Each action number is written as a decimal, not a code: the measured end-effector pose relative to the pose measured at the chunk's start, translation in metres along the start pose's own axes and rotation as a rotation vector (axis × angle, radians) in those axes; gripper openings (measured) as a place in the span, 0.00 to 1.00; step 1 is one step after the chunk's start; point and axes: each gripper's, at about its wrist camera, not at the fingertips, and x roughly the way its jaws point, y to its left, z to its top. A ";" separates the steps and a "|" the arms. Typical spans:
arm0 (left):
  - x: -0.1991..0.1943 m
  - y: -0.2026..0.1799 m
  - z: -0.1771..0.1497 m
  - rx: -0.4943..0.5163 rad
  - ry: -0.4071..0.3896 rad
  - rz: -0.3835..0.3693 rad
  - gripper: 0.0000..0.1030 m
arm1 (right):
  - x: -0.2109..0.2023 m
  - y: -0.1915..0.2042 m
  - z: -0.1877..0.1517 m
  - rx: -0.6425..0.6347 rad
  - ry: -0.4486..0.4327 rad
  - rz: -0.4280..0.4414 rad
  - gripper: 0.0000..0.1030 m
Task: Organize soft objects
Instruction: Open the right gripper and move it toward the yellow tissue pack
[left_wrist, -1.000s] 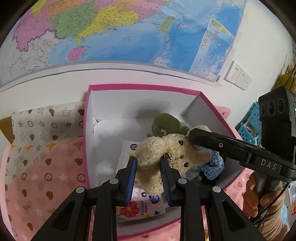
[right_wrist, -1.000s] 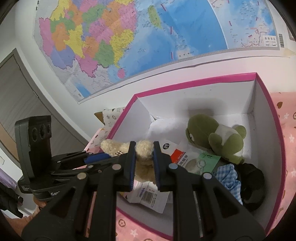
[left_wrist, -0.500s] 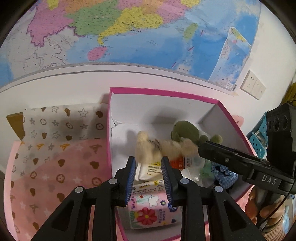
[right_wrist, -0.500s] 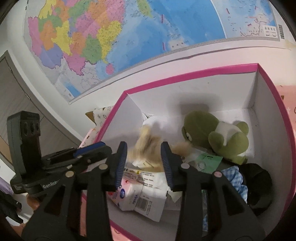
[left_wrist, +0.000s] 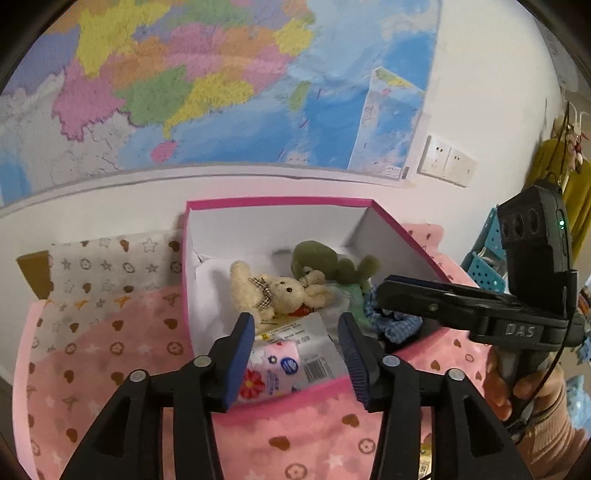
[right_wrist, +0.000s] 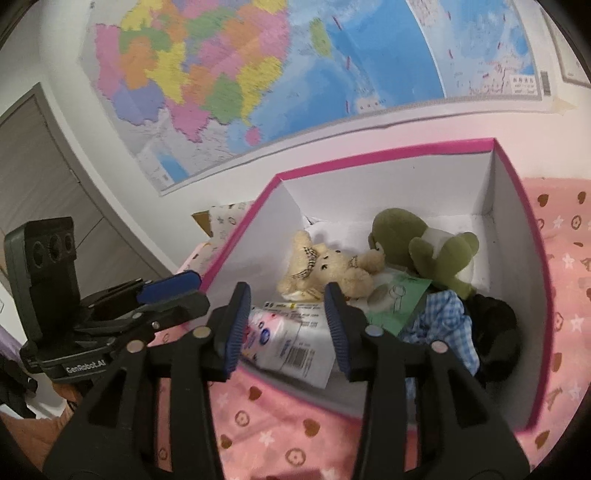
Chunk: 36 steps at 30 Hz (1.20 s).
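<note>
Pink box (left_wrist: 280, 202) holds teddy (left_wrist: 282, 291), green plush (left_wrist: 325, 258).

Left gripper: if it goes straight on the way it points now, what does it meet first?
Probably the flowered tissue pack lying in the pink box, just beyond the opening, empty jaws of the left gripper; depth is uncertain.

Both wrist views look steeply down and forward, from close by, into the pink-rimmed box (left_wrist: 280, 202) (right_wrist: 380, 152) under the wall map (left_wrist: 207, 81) (right_wrist: 295, 66). The left view holds it mid-frame, the right view toward centre right. Both share the beige bear (left_wrist: 280, 291) (right_wrist: 325, 266).
</note>
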 end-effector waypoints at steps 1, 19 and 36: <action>-0.004 -0.002 -0.003 0.007 -0.009 0.006 0.50 | -0.005 0.002 -0.002 -0.009 -0.006 0.005 0.49; -0.019 -0.040 -0.070 0.010 0.105 -0.092 0.54 | -0.068 0.014 -0.076 -0.084 0.044 0.017 0.55; 0.010 -0.054 -0.146 -0.076 0.351 -0.180 0.54 | -0.048 -0.031 -0.139 0.091 0.230 0.019 0.56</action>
